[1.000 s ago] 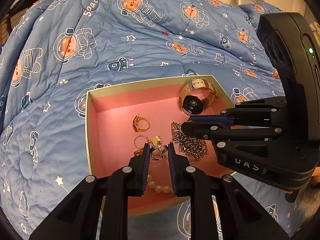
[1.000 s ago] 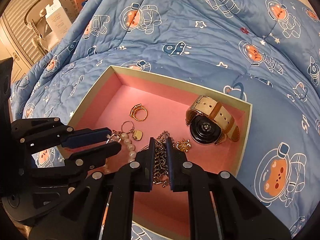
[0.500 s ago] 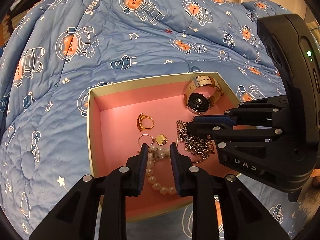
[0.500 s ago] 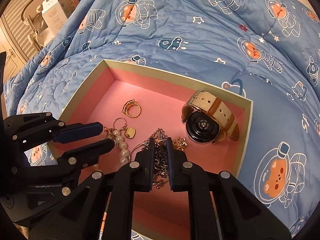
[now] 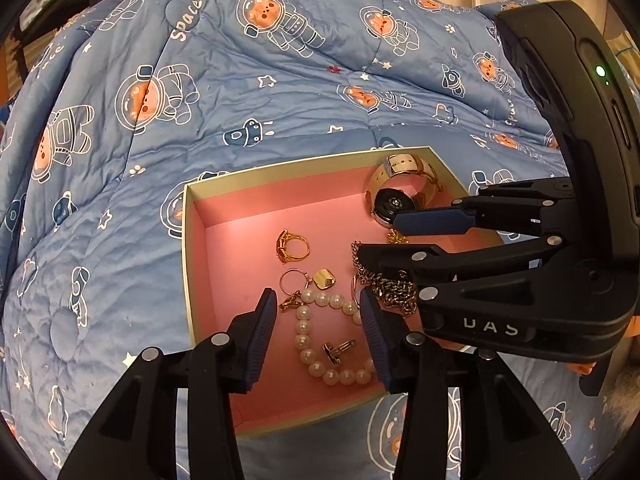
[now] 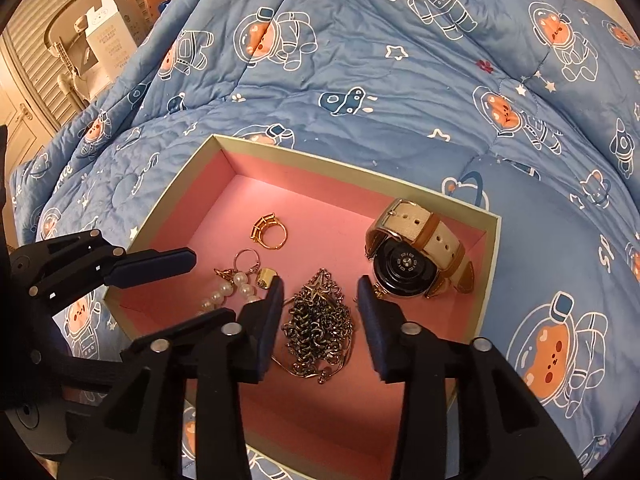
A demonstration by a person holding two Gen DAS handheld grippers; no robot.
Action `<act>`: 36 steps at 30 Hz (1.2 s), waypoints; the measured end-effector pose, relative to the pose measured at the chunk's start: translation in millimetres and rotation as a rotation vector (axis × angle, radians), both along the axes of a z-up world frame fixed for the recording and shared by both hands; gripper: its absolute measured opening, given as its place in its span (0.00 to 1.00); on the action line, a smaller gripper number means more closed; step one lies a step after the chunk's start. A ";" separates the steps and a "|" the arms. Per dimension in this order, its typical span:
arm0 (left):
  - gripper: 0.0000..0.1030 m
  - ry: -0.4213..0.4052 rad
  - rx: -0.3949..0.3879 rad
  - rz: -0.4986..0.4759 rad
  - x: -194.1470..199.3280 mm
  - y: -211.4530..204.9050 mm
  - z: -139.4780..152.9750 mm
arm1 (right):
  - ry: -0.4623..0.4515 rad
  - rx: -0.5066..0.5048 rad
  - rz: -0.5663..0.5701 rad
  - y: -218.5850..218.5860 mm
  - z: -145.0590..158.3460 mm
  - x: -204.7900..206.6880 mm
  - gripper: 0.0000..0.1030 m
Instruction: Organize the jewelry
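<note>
A pink-lined box [image 5: 191, 240] [image 6: 224, 148] lies on the blue quilt. In it are a gold ring [image 5: 292, 245] [image 6: 270, 230], a pearl bracelet [image 5: 316, 344] [image 6: 224, 294], a small gold charm [image 5: 325, 279], a metal chain heap [image 6: 320, 324] [image 5: 390, 288], and a watch with a cream strap [image 5: 394, 196] [image 6: 416, 252]. My left gripper [image 5: 318, 316] is open and empty above the pearls. My right gripper [image 6: 318, 308] is open and empty above the chain.
The blue astronaut-print quilt [image 5: 280, 80] rises in folds behind the box. A white carton [image 6: 108, 40] and a louvred cupboard door stand at the far left in the right wrist view.
Both grippers opened from nearly shut and pulled back from the box. The pearl bracelet and the chain lie free on the box floor.
</note>
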State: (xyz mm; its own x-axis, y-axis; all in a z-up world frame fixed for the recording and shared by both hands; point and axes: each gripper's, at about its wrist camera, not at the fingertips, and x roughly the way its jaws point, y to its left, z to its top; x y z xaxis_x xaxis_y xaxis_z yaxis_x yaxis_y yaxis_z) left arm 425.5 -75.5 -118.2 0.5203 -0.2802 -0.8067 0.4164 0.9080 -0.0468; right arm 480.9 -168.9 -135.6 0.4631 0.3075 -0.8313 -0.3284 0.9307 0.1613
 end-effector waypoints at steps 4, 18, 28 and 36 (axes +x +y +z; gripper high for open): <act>0.48 -0.019 -0.017 -0.004 -4.6 0.8 8.5 | -0.008 0.072 -0.017 -6.6 11.2 -0.2 0.48; 0.94 -0.163 -0.047 0.113 -80.7 29.8 45.2 | -0.176 0.167 -0.192 -43.4 70.3 -80.6 0.90; 0.94 -0.217 -0.027 0.257 -172.6 51.0 54.6 | -0.353 -0.001 -0.293 -41.0 79.1 -214.8 0.93; 0.94 -0.242 -0.042 0.278 -265.1 60.3 71.8 | -0.367 -0.040 -0.279 -21.0 88.6 -322.1 0.94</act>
State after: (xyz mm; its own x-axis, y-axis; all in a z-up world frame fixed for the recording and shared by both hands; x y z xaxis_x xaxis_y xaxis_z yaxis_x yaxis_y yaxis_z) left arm 160.5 -15.2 -46.3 0.7554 -0.1311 -0.6420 0.1572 0.9874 -0.0167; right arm 158.8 -189.9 -47.0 0.7895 0.1001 -0.6055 -0.0931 0.9947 0.0431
